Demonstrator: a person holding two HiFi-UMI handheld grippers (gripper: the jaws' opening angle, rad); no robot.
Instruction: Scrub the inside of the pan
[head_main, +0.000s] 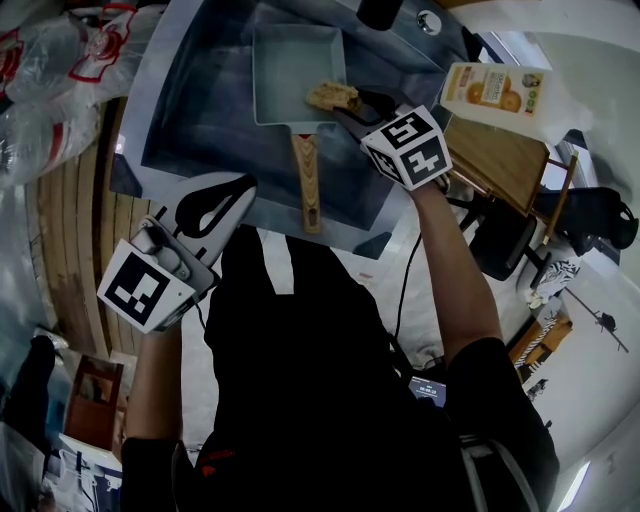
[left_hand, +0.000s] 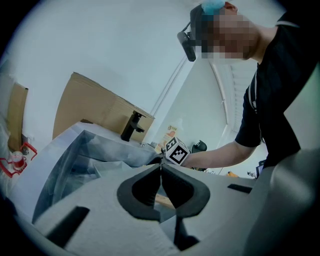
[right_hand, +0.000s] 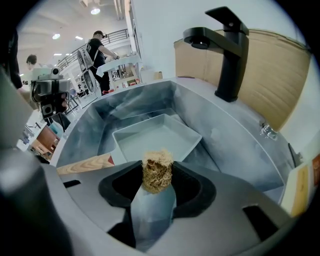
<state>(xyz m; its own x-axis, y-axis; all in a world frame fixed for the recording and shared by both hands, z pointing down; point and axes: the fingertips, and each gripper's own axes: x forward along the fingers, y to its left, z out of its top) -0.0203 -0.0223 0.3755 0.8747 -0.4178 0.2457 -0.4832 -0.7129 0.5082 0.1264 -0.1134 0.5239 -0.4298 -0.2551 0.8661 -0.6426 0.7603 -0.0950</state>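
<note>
A pale rectangular pan (head_main: 290, 70) with a wooden handle (head_main: 306, 180) lies in the grey sink (head_main: 200, 110), handle pointing toward me. My right gripper (head_main: 350, 103) hovers over the pan's right near corner, shut on a tan fibrous scrubber (head_main: 332, 96). In the right gripper view the scrubber (right_hand: 157, 170) stands pinched between the jaws, just above the pan (right_hand: 150, 135), whose handle (right_hand: 85, 163) shows at the left. My left gripper (head_main: 228, 198) stays at the sink's front left edge, jaws closed together on nothing, clear of the pan. Its tips (left_hand: 161, 167) meet in the left gripper view.
A black faucet (right_hand: 227, 55) rises at the sink's far side. An orange-labelled bottle (head_main: 495, 90) stands on a wooden board right of the sink. Plastic bags (head_main: 60, 70) lie on the slatted wooden counter (head_main: 75, 250) to the left. Cardboard (left_hand: 95, 107) leans behind the sink.
</note>
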